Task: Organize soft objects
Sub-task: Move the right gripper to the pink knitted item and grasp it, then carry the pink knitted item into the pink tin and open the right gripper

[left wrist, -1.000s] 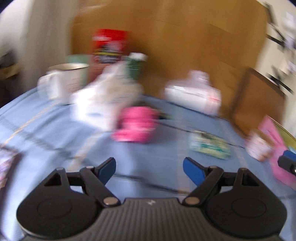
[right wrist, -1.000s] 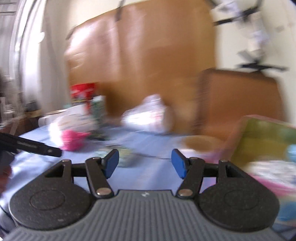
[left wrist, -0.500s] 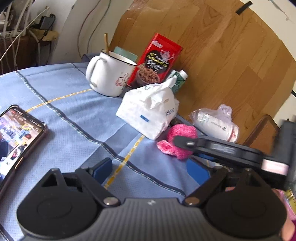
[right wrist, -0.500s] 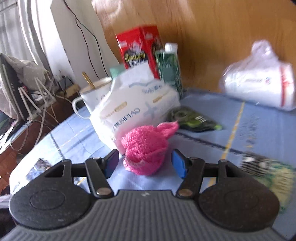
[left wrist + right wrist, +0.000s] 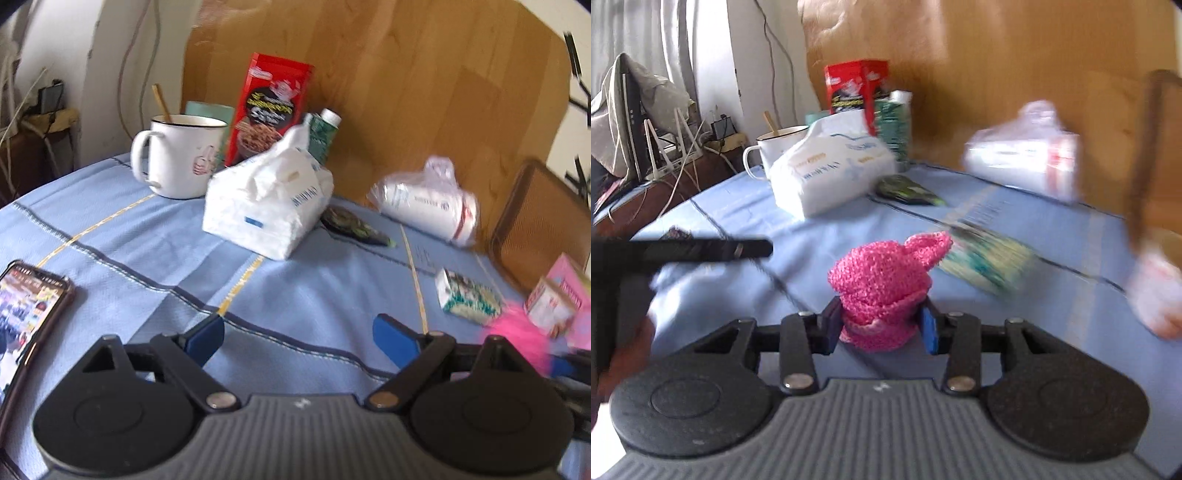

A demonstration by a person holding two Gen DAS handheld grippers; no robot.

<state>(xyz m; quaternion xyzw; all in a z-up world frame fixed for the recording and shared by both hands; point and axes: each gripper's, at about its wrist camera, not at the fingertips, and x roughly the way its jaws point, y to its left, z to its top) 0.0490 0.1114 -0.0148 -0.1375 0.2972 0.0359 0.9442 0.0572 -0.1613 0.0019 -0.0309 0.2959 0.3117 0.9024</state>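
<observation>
My right gripper (image 5: 882, 326) is shut on a pink knitted soft object (image 5: 882, 284) and holds it above the blue tablecloth (image 5: 827, 229). The same pink object shows as a blur at the right edge of the left wrist view (image 5: 517, 338). My left gripper (image 5: 299, 338) is open and empty over the cloth (image 5: 147, 258). A white soft tissue pack (image 5: 266, 206) lies ahead of it, also seen in the right wrist view (image 5: 831, 170). A plastic-wrapped white roll (image 5: 428, 203) lies at the back right.
A white mug (image 5: 181, 155), a red box (image 5: 273, 107) and a green carton (image 5: 323, 136) stand at the back. A phone (image 5: 26, 314) lies at the left. A small patterned packet (image 5: 467, 297), a dark green packet (image 5: 351, 225) and a pink box (image 5: 557, 299) lie at the right.
My right gripper has closed on the pink knitted object and carried it off its place beside the tissue pack toward the right. My left gripper stays open.
</observation>
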